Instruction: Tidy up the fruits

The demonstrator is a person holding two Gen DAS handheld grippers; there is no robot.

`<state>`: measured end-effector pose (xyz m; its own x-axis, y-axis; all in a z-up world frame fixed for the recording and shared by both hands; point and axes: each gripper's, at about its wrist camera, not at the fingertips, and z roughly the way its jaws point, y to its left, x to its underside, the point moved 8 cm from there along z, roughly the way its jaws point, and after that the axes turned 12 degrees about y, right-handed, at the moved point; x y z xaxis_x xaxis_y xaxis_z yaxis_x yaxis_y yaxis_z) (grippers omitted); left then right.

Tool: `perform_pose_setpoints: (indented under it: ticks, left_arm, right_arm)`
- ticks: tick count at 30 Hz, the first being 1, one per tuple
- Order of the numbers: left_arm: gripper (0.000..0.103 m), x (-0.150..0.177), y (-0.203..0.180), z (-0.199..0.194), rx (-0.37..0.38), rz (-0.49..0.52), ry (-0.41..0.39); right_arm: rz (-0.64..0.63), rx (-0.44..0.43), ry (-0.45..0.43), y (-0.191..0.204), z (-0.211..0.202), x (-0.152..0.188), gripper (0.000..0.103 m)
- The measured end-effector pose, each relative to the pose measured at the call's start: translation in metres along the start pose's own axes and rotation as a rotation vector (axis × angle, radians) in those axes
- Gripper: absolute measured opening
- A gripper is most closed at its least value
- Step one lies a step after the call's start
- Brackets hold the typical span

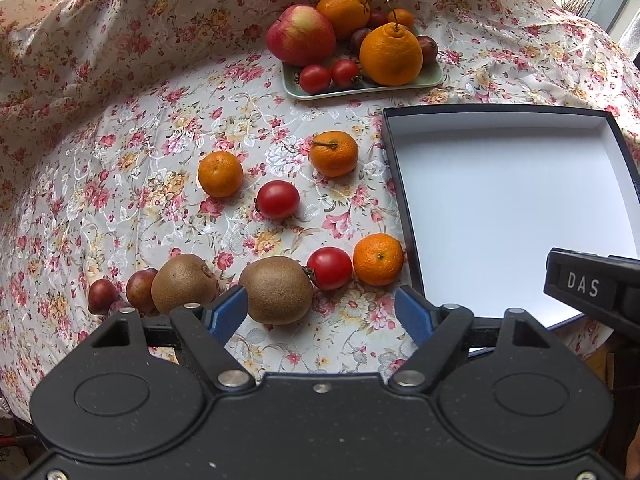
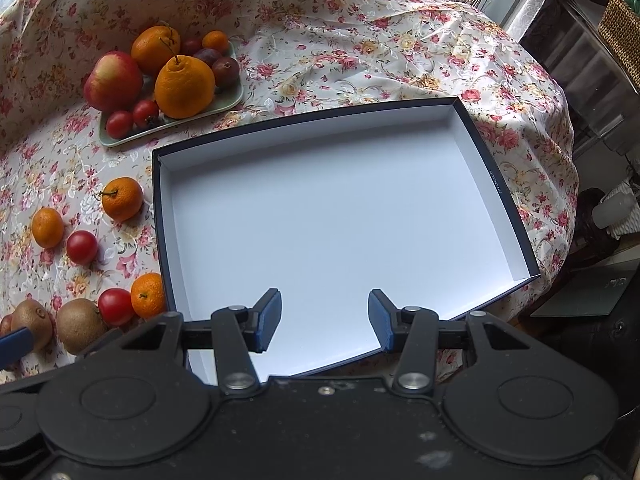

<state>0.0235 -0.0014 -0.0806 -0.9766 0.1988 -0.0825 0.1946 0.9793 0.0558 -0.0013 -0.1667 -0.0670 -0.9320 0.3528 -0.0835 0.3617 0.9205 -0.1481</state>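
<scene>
Loose fruit lies on the floral cloth: two kiwis (image 1: 276, 290) (image 1: 183, 283), two tomatoes (image 1: 330, 268) (image 1: 278, 199), three mandarins (image 1: 378, 265) (image 1: 334, 153) (image 1: 220, 173) and small plums (image 1: 140, 290). My left gripper (image 1: 320, 314) is open, its left pad beside the nearer kiwi, nothing held. An empty white box with a dark rim (image 2: 320, 220) (image 1: 508, 208) lies to the right. My right gripper (image 2: 324, 318) is open above the box's near part, holding nothing.
A green tray (image 1: 430, 76) (image 2: 234, 100) at the back holds an apple (image 1: 301, 34), large oranges (image 1: 390, 54), tomatoes and plums. The right gripper's body (image 1: 592, 292) shows at the left view's right edge. The table drops off right of the box, with furniture and a basket (image 2: 624, 28) beyond.
</scene>
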Motion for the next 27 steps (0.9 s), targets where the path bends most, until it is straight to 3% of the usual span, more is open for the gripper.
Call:
perform_pose_setpoints:
  ticks: [27]
  left_arm:
    - [0.082, 0.0021, 0.0001, 0.0021, 0.021, -0.018, 0.016]
  right_arm:
    - [-0.020, -0.001, 0.012, 0.0043, 0.0008, 0.0015, 0.049]
